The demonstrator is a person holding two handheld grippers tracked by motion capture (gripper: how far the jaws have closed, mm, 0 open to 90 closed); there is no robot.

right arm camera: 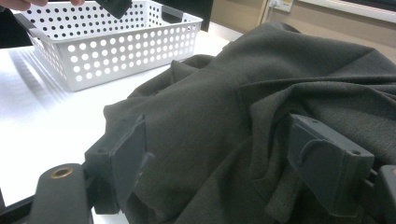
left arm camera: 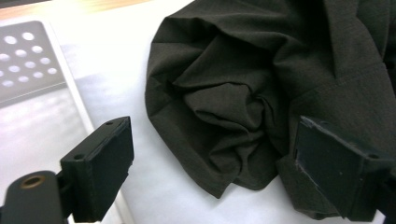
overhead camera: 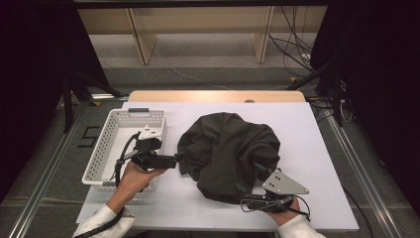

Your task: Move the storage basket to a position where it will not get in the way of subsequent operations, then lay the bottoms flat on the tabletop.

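We are at the bench [overhead camera: 317, 148] with a dark cloth [overhead camera: 230, 153] heaped in the middle, just right of the white basket [overhead camera: 106, 144]. Our left claw [overhead camera: 173, 159] sits at the cloth's left edge, jaws spread wide with nothing between them; in the left gripper view the rolled hem [left arm camera: 219, 116] lies right ahead, one pad already over fabric. Our right claw [overhead camera: 247, 191] is at the near right edge, jaws also apart, and in the right gripper view the cloth [right arm camera: 261, 116] bulges up between them, not yet pinched. The step looks like taking hold of both edges. To do it well, we push each claw in until a single fold sits deep between the pads, then close. We avoid grabbing a thick bunch, which may slip, and keep the left clear of the basket wall.
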